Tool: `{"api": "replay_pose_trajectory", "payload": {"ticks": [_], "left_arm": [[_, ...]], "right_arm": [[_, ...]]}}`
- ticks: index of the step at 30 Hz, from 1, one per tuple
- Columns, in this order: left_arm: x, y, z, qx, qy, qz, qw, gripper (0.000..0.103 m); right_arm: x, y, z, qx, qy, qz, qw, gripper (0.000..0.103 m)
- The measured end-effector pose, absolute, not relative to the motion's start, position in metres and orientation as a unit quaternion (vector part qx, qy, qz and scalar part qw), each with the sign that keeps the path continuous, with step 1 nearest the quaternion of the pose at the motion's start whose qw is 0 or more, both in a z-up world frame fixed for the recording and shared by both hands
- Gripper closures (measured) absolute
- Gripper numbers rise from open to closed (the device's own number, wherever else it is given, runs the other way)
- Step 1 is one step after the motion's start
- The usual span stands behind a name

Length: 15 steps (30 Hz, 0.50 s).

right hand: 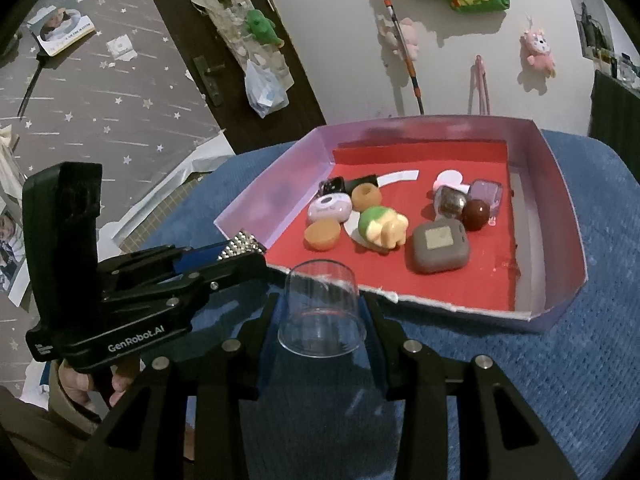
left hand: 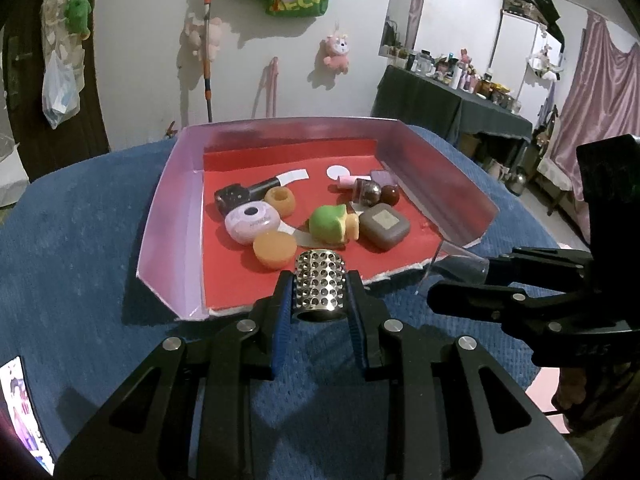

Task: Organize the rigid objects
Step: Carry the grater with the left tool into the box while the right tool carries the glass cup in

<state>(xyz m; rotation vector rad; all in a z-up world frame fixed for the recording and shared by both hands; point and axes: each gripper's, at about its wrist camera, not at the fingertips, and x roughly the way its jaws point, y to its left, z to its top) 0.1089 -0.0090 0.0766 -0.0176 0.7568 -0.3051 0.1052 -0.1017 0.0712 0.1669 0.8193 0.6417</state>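
- The left gripper (left hand: 322, 300) is clenched on a metal cylinder (left hand: 320, 284), blue pads pressing its two sides; the cylinder lies roughly level, open end toward the camera, at the near edge of the tray (left hand: 168, 200).
- The right gripper (right hand: 322, 316) grasps a clear cup (right hand: 320, 308) by its sides, mouth toward the camera, base pointing at the tray's near edge.
- Judgement: both items are held clear of the blue cloth (left hand: 80, 240) and aimed at the tray, which suggests they are to join the pieces already there.
- The tray's near wall is missing or folded flat (its torn white edge shows), so entry from this side looks unobstructed.
- The cylinder is shiny and perforated with rows of round holes, hollow, dark inside; it appears rigid and keeps its shape in the grip.
- The cup is transparent and thin-walled, with a faint red tint near the rim; the tray floor shows through it.
- On the red floor lie an orange disc (left hand: 274, 248), a lilac round case (left hand: 252, 222), a green-and-cream toy (left hand: 332, 226), a grey square case (left hand: 384, 226) and a dark red ball (left hand: 390, 196), loosely grouped, several touching.
- Risk, as judged: the cup is smooth and gripped across a curved wall, so it could slip.
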Motion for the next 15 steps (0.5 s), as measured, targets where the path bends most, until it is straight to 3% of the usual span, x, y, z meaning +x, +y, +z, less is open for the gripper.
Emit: {"api": "replay_pose_trajectory", "payload": {"ticks": [15], "left_arm": [[0.140,-0.010,0.072,-0.015,0.398,-0.152,0.905,0.079]], "right_arm": [[0.136,-0.114,0.077,0.077,0.391,0.279,0.874,0.061]]}}
